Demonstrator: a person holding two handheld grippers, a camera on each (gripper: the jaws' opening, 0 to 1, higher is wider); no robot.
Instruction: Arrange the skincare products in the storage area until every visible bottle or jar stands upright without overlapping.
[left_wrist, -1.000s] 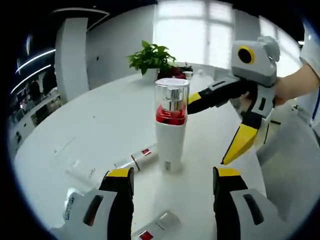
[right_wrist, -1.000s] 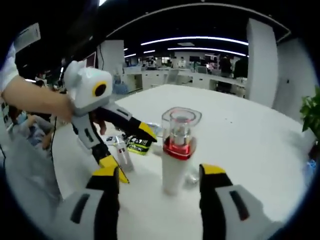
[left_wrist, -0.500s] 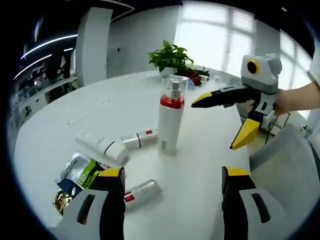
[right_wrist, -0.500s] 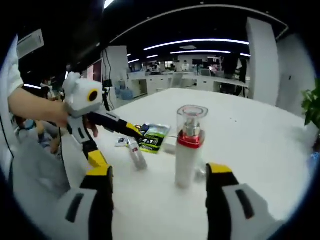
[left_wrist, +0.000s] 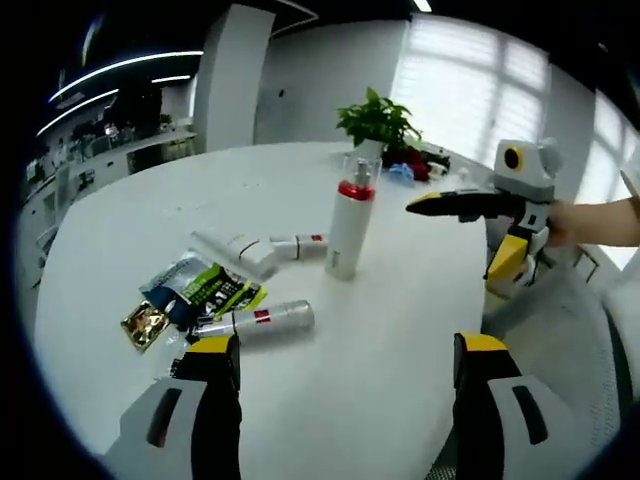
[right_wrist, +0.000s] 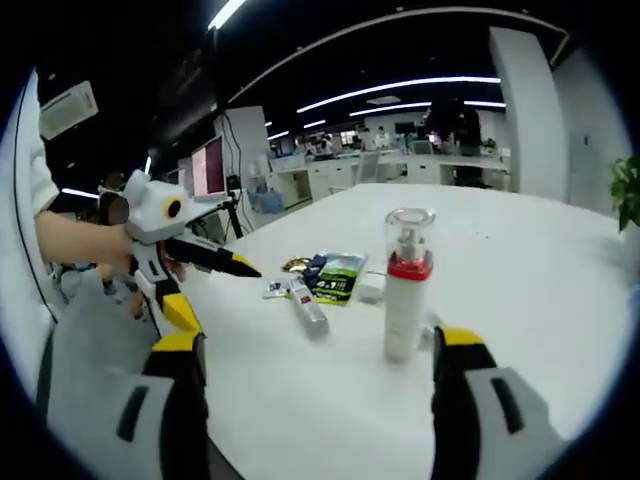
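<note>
White table (left_wrist: 130, 220) is showing a smooth, faintly glossy top. Upright pump bottle (left_wrist: 350, 225) is wearing matt white plastic under a clear glossy cap. Lying tube (left_wrist: 262, 320) is gleaming silvery. Sachets (left_wrist: 195, 295) are glinting like foil.

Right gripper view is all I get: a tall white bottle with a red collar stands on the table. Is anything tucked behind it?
Observer: Yes. The left gripper view shows a small white bottle with a red label lying on its side, close to the tall bottle.
Operator: And those green leaves at the edge of my picture?
Observer: A potted plant, standing on the table beyond the tall bottle, with bright windows behind it.
</note>
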